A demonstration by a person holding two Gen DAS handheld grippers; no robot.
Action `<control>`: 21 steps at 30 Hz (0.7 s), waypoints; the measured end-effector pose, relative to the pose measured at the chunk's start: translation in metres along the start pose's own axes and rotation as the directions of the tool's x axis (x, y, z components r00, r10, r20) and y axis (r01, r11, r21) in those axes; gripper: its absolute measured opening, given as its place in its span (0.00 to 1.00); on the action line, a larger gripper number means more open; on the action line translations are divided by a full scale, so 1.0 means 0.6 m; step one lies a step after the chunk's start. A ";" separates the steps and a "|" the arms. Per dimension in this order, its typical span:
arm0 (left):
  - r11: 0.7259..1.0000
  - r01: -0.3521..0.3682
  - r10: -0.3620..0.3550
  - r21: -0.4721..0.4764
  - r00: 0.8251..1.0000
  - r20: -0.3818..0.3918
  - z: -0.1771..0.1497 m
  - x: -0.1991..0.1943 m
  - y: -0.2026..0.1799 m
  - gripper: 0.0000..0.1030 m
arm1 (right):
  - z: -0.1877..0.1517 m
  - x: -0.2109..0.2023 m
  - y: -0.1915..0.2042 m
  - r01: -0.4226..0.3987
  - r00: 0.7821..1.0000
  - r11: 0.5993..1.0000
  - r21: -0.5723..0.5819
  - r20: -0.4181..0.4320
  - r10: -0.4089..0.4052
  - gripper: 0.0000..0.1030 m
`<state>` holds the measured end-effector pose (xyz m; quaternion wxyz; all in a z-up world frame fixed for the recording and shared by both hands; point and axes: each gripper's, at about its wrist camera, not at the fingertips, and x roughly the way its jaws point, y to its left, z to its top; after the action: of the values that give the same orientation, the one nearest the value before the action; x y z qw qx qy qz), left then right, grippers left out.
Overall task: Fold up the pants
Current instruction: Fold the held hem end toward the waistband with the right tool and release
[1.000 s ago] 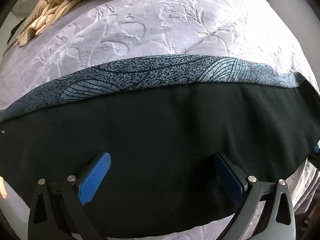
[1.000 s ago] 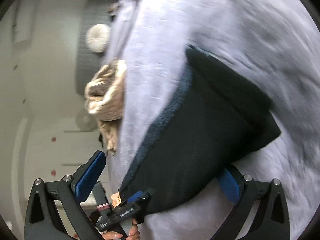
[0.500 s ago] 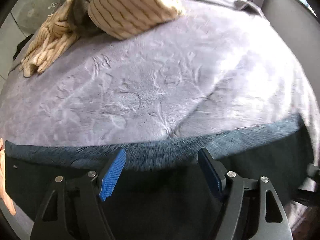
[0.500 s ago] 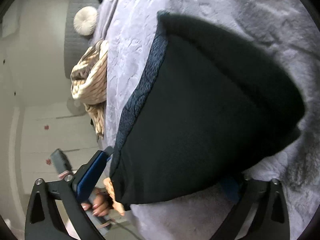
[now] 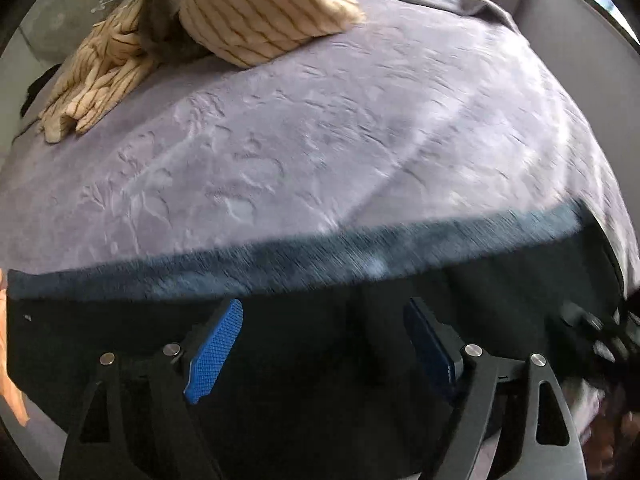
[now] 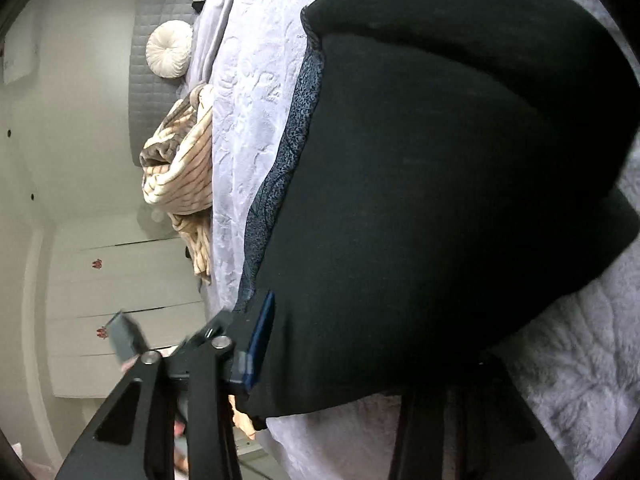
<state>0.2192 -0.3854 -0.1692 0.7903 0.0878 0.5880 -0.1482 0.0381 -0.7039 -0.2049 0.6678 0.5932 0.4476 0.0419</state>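
1. Two grippers work at the black pants, which lie folded on a lavender embossed bedspread and fill the lower part of the left wrist view.
2. Along the far edge of the pants runs a blue-grey patterned band, blurred in the left wrist view and sharper in the right wrist view.
3. The left gripper has its fingers spread, its blue pads set well apart over the black cloth; whether the pads touch the cloth cannot be told.
4. The right gripper sits at the near edge of the pants. One blue pad lies against the cloth's edge, while the other finger is hidden beneath the dark fabric, so it appears to be pinching the pants, with the cloth draped between its fingers.
5. In the right wrist view the pants bulge up as a thick dark mound, with a second layer showing at the top and right behind the front one.
6. A cream striped garment lies crumpled at the far side of the bedspread, well apart from the pants; it also shows in the right wrist view.
7. A round white cushion rests against a grey quilted headboard.
8. White cupboard doors stand beyond the bed.
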 end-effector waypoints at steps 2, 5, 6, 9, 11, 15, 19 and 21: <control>0.999 0.022 -0.022 0.024 1.000 -0.005 0.001 0.010 -0.027 0.81 | 0.002 -0.006 -0.001 0.017 1.000 1.000 -0.002 0.019 -0.017 0.17; 0.998 0.043 -0.041 0.042 0.998 -0.047 -0.015 0.061 -0.057 0.82 | -0.008 -0.020 0.032 0.040 0.998 0.996 -0.075 0.061 -0.035 0.15; 0.998 0.032 -0.031 0.044 0.999 -0.028 -0.028 0.070 -0.062 0.83 | -0.013 -0.023 0.050 0.058 0.996 0.992 -0.111 0.076 -0.049 0.15; 0.998 0.031 -0.031 0.061 0.999 -0.007 -0.031 0.065 -0.067 0.83 | -0.023 -0.023 0.100 0.144 0.987 0.967 -0.212 0.099 -0.126 0.15; 0.996 0.076 -0.074 0.052 0.997 -0.037 -0.022 0.065 -0.058 0.83 | -0.037 -0.021 0.145 0.204 0.977 0.930 -0.304 0.120 -0.175 0.15; 0.987 0.158 -0.157 0.003 0.986 -0.054 -0.003 0.043 -0.019 0.83 | -0.069 -0.015 0.228 0.294 0.955 0.849 -0.439 0.159 -0.248 0.15; 0.982 0.182 -0.181 -0.046 0.983 0.019 -0.006 -0.010 0.060 0.83 | -0.112 0.003 0.311 0.411 0.911 0.704 -0.580 0.220 -0.350 0.15; 0.983 0.174 -0.172 -0.060 0.984 0.043 -0.016 -0.033 0.115 0.83 | -0.147 0.026 0.352 0.476 0.872 0.587 -0.655 0.265 -0.411 0.15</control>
<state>0.2286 -0.3152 -0.1554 0.7877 0.0084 0.5829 -0.1991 0.0906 -0.5666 -0.0289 0.8490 0.1640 0.5020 0.0159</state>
